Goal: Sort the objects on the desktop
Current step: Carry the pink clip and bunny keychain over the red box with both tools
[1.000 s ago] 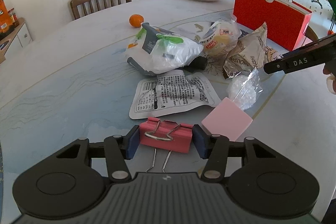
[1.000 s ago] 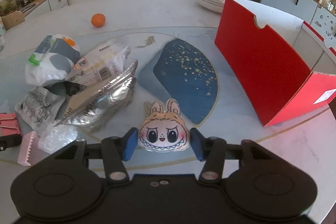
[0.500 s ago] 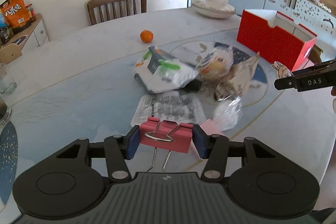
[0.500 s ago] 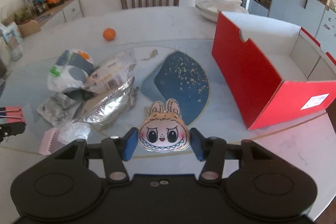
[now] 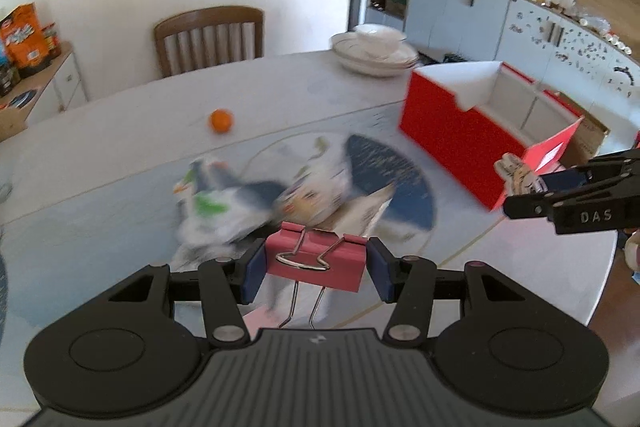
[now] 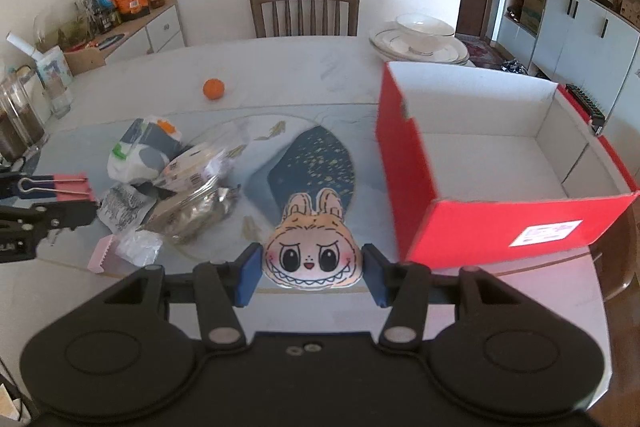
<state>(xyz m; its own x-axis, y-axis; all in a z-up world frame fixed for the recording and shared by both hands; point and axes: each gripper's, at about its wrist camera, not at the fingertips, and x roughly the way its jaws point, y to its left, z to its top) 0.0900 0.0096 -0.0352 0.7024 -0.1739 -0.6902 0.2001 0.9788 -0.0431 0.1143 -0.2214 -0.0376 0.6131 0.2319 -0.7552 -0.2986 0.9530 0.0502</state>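
My left gripper (image 5: 316, 265) is shut on a pink binder clip (image 5: 316, 261) and holds it high above the table. My right gripper (image 6: 312, 273) is shut on a bunny-eared plush face (image 6: 313, 255), also held in the air. An open red box (image 6: 492, 179) with a white inside stands at the right; it also shows in the left wrist view (image 5: 476, 123). In the left wrist view the right gripper (image 5: 520, 193) hangs near the box's front corner. In the right wrist view the left gripper (image 6: 52, 195) with the clip is at the far left.
A heap of snack bags and wrappers (image 6: 172, 179) lies mid-table beside a pink pad (image 6: 102, 255). An orange (image 6: 213, 89) lies behind it. Stacked white dishes (image 6: 420, 41) stand at the far edge, with a wooden chair (image 6: 304, 9) beyond.
Both grippers have risen well above the table with their loads. Both views now look down into the red box, and it looks nearer to the right gripper.
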